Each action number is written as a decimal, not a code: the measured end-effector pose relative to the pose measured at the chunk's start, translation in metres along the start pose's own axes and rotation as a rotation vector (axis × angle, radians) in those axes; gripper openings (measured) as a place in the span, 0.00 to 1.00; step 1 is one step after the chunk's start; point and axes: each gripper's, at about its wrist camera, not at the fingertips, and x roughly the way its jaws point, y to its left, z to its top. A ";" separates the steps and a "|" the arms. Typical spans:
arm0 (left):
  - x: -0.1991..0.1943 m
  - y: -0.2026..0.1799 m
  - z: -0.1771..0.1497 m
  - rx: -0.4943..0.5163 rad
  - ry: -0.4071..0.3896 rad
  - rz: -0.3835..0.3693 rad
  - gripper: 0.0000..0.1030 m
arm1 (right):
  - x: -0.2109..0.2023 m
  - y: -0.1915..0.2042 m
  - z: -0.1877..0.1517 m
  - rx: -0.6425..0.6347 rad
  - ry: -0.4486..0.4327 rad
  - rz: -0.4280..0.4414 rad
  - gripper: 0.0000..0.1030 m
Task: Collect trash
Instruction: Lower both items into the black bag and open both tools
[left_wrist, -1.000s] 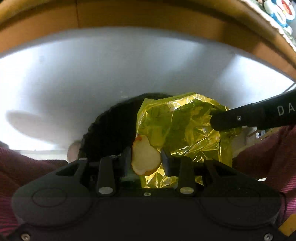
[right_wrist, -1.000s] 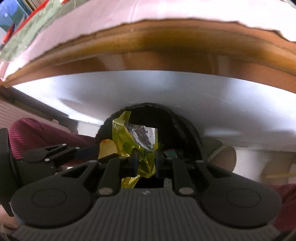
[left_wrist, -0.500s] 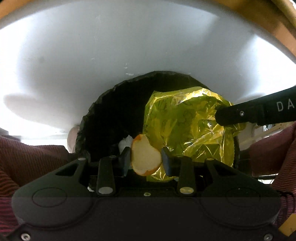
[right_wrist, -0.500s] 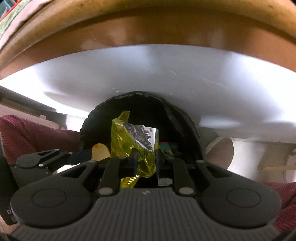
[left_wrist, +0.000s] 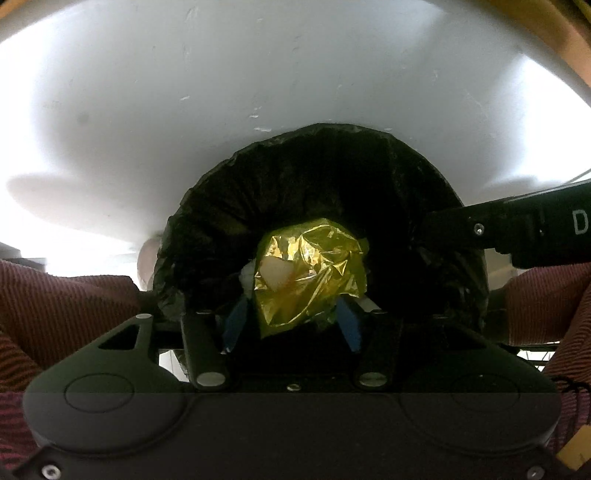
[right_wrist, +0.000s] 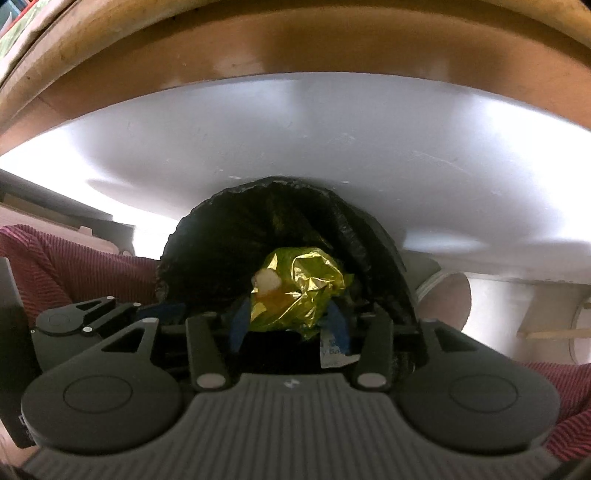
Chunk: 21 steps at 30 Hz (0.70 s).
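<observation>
Left gripper over the black-lined bin, jaws opening, blue pads apart with nothing pinched between them. Down in the bin: crumpled yellow foil wrapper, shiny and creased, sitting toward the near rim. Pale apple piece lies against the wrapper's left edge (reddish skin along one side, cut face up). Something white just left of it, probably tissue, too dark to confirm. Right gripper over the same bin, jaws also opening, pads clear of the wrapper. A printed scrap sits beside its right finger. Red sleeves either side.
</observation>
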 end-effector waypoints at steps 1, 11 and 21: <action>0.000 0.000 0.000 0.001 0.000 0.000 0.51 | 0.000 0.000 0.000 0.000 0.000 -0.001 0.61; 0.001 0.000 0.000 0.002 0.001 0.002 0.54 | 0.004 0.002 -0.003 0.007 0.006 0.001 0.62; -0.004 -0.003 -0.001 0.006 -0.011 0.006 0.59 | -0.002 0.002 -0.004 -0.002 -0.005 0.006 0.64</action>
